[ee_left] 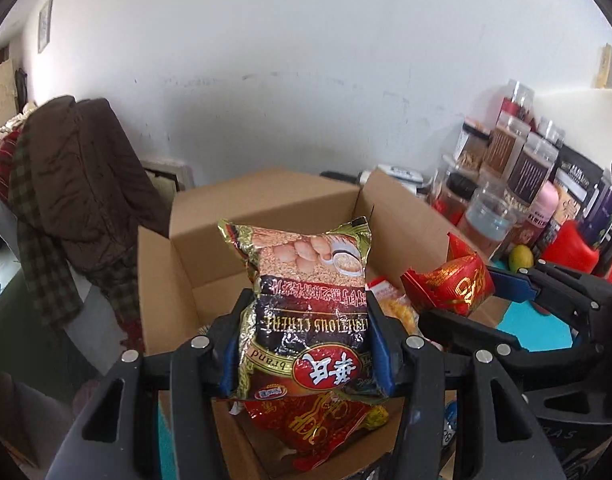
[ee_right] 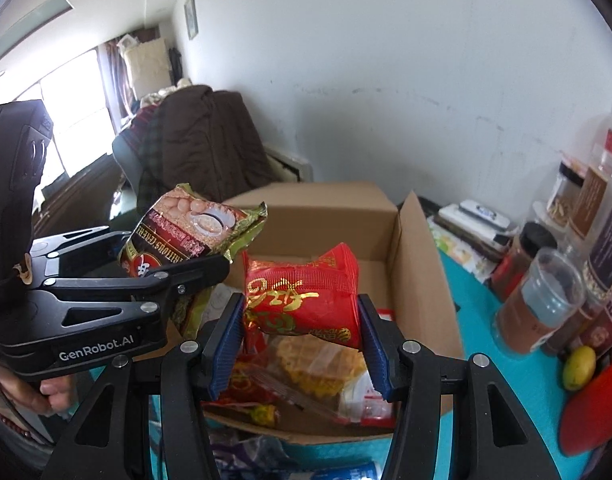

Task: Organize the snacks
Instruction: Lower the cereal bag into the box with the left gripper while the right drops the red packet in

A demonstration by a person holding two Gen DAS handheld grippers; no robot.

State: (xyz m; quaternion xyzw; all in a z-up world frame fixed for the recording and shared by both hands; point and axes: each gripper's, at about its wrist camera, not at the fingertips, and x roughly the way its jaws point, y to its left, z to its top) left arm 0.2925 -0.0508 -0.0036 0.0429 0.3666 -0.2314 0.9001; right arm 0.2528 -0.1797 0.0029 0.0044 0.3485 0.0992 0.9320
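An open cardboard box (ee_right: 418,256) sat on a turquoise table (ee_right: 518,360), its flaps standing up, against a white wall. Left of the box, a brown jacket (ee_left: 81,184) hung over a chair with a plaid cloth beneath it.

The left tongs (ee_left: 306,336) pinched a gold and dark cereal bag (ee_left: 310,304) between their blue pads, holding it above the near part of the box. The bag was upside down to the camera; its print read "NUTRITIOUS CEREAL", partly cut off, above the word "brand" and white Chinese characters on a red oval. The body of that tool carried the white lettering "GenRobot.AI" in the right wrist view.

The right tongs (ee_right: 301,320) pinched a red snack packet (ee_right: 306,296) with gold Chinese script, held over the box just right of the cereal bag. Below it, inside the box, lay a clear bag of yellow snacks (ee_right: 314,364) among other red wrappers.

At the far right of the table stood clear jars (ee_left: 530,160) with dark labels too small to read, a lidded plastic cup (ee_right: 546,296) and a yellow-green fruit (ee_right: 580,366).
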